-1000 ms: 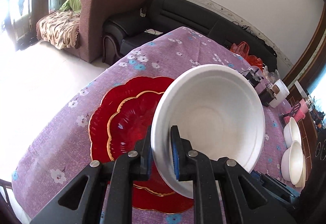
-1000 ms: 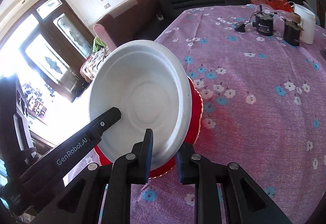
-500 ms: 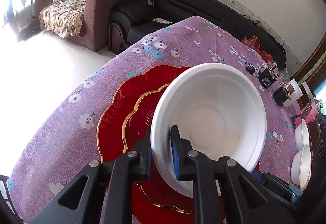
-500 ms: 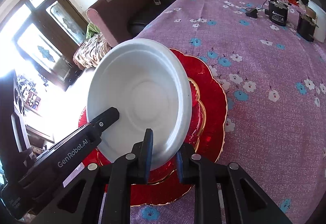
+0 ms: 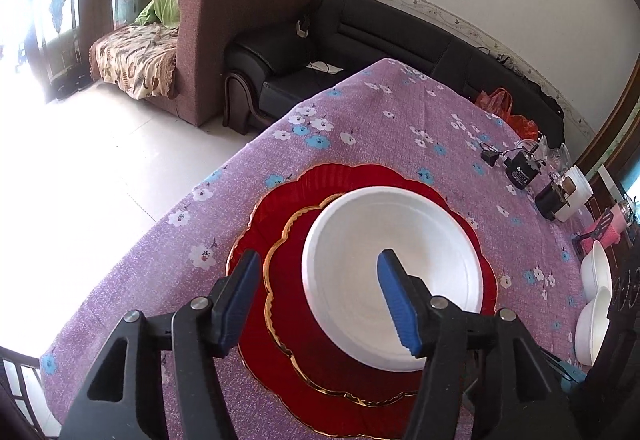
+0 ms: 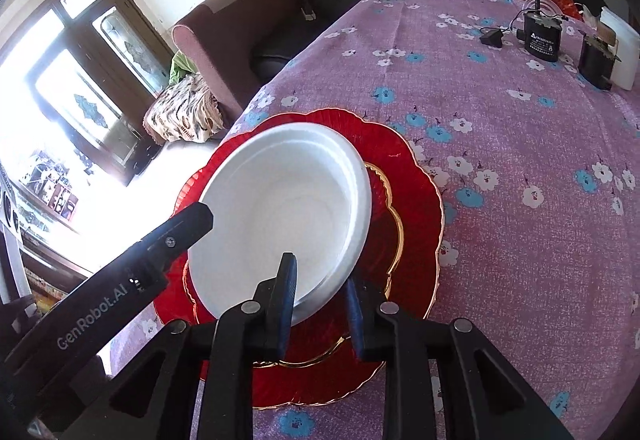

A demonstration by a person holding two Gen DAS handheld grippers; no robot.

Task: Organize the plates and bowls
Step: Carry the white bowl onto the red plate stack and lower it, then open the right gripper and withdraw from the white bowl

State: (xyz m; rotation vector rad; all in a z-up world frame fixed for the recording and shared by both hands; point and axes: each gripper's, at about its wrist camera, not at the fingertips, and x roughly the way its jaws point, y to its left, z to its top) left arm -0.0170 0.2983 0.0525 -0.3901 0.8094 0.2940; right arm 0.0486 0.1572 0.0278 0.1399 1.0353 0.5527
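The white bowl [image 5: 394, 276] sits on the stacked red plates [image 5: 280, 304] on the table [image 5: 380, 120]. The left gripper [image 5: 320, 292] has just been opening, its fingers wide astride the bowl's rim without touching. The right gripper [image 6: 320, 290] has also just been opening, its fingers narrowly apart around the near rim, seemingly clear of it.

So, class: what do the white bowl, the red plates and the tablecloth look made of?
White bowl: matte, thick-rimmed, no glare, probably foam or plastic. Red plates: glossy, ribbed, gold-edged, likely glass or plastic. Tablecloth: woven purple fabric with printed flowers.
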